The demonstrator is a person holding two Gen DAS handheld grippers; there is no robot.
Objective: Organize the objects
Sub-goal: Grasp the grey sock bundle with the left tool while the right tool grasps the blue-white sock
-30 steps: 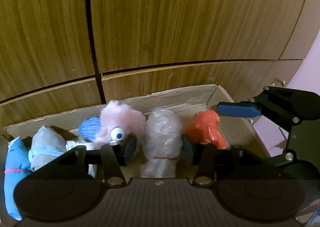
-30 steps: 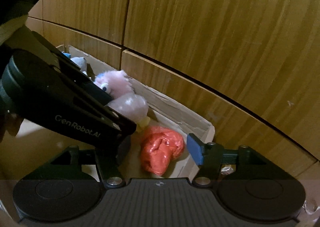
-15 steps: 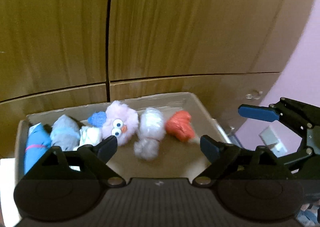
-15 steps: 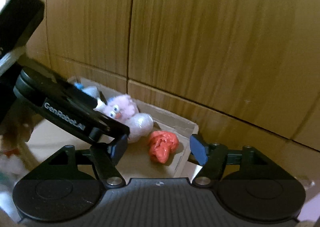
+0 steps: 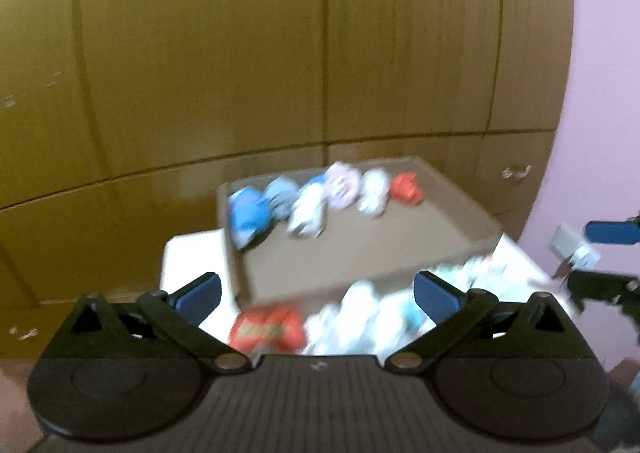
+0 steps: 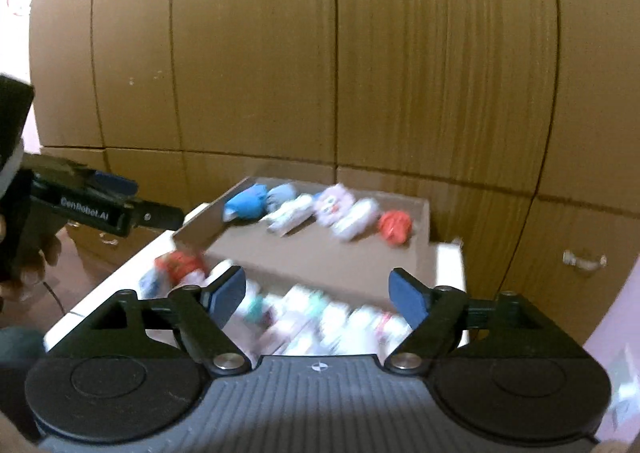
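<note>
Wood-grain cabinet doors [image 5: 240, 53] fill my view from nine to three o'clock. A metal handle [image 6: 584, 259] shows at three o'clock, and a pink wall [image 5: 600, 93] borders the doors at two o'clock.

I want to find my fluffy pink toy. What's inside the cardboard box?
Inside the cardboard box, along its far wall, sits a row: a blue bundle, pale wrapped bundles, the pink fluffy toy and a red bundle. The picture is blurred, and anything tucked behind them stays hidden.
</note>
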